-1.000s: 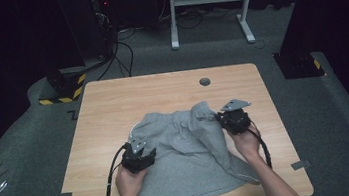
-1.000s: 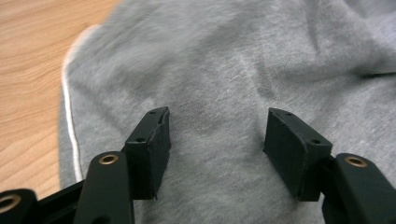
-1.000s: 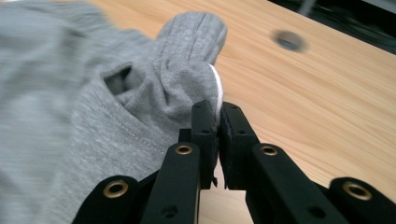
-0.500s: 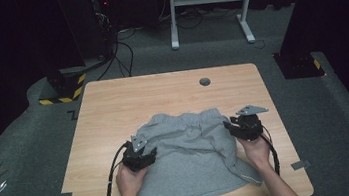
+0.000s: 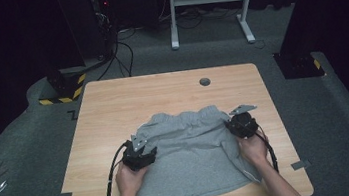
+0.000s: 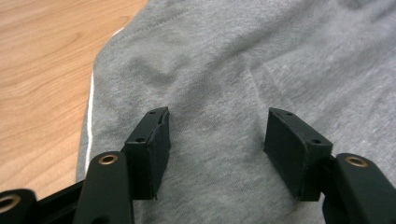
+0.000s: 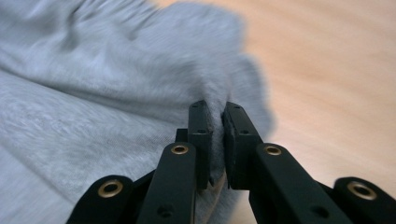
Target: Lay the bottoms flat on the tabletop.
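The grey shorts (image 5: 194,156) now lie spread flatter near the table's (image 5: 113,110) front edge. The right gripper (image 7: 215,122), clamped on the waistband corner, has pulled outward toward the right edge. The left gripper (image 6: 215,140) rests wide open on the fabric, so smoothing can proceed.

Grey shorts (image 5: 195,161) of soft sweatshirt cloth lie spread mostly flat on the near half of the table, gathered waistband toward the far side. A thin white stripe runs down the side edge; the right waistband corner is pinched up.
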